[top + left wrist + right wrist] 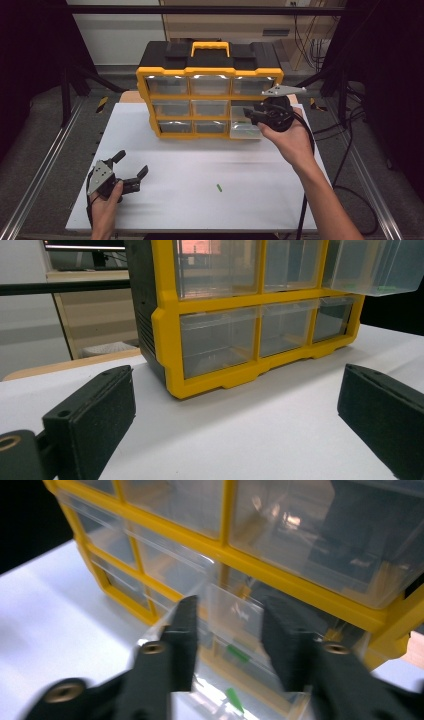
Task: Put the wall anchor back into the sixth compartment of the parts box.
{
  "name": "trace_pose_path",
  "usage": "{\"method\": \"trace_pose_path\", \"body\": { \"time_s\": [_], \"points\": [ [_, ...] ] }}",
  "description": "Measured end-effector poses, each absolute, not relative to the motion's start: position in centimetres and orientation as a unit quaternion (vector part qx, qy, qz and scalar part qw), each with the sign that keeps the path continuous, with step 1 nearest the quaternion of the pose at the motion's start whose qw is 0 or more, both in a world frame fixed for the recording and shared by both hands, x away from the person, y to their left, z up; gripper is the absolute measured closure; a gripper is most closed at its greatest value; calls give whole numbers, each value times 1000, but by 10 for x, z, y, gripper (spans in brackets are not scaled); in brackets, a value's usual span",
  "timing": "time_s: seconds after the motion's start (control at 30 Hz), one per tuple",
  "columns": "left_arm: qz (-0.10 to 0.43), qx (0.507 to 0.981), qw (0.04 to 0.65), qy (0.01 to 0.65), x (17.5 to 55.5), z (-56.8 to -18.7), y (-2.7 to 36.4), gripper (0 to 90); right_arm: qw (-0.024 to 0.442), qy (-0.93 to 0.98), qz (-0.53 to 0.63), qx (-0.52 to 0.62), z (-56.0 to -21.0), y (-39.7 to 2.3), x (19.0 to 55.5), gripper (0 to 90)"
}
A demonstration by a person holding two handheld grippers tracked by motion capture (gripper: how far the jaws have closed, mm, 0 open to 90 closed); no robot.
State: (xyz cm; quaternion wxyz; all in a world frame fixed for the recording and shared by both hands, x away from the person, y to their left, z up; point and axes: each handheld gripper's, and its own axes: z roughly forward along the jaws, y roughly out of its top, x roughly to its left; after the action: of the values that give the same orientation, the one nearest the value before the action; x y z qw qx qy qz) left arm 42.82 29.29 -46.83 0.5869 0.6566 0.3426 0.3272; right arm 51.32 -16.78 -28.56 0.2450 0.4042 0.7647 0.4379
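Note:
A yellow and black organizer (210, 95) with clear drawers stands at the back of the white board (190, 160). Its right-hand middle drawer (245, 129) is pulled out. My right gripper (248, 114) is at that drawer's front. In the right gripper view the jaws (227, 640) stand apart, with the clear drawer front (235, 611) between them and the pads off it. Small green pieces (238, 653) lie inside the drawer. One green piece (219, 187) lies loose on the board. My left gripper (131, 165) rests open at the front left, and nothing is between its jaws (235, 415), which face the organizer (167, 340).
Metal rails run along both sides of the board. Cables trail on the floor at the right. A black handle with a yellow grip (210, 49) tops the organizer. The pulled-out drawer (375, 265) overhangs the board at the upper right of the left gripper view.

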Motion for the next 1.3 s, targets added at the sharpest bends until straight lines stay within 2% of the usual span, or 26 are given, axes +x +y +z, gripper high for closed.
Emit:
{"method": "trace_pose_path", "body": {
  "time_s": [0.03,0.07,0.1,0.13,0.23,0.27,0.33,0.6,0.9,1.3],
  "points": [
    [327,657,587,343,428,-468,293,17,255,758,448,399,-285,-168,502,428],
    [328,656,587,343,428,-468,293,17,261,755,453,396,-285,-168,497,385],
    [328,656,587,343,428,-468,293,17,261,755,453,396,-285,-168,497,385],
    [328,656,587,342,427,-468,294,17,271,748,462,392,-287,-170,485,301],
    [330,656,586,343,427,-468,294,17,281,741,468,390,-293,-174,468,196],
    [330,656,586,343,427,-468,294,17,281,741,468,390,-293,-174,468,196],
    [331,655,586,343,427,-468,294,17,283,740,467,394,-304,-182,454,139],
    [332,657,584,342,426,-468,293,17,262,738,462,415,-341,-189,440,128],
    [330,662,583,336,426,-468,290,16,225,761,444,415,-388,-166,433,139],
    [330,662,584,334,426,-468,290,15,195,780,431,410,-416,-140,431,157]
  ]
}}
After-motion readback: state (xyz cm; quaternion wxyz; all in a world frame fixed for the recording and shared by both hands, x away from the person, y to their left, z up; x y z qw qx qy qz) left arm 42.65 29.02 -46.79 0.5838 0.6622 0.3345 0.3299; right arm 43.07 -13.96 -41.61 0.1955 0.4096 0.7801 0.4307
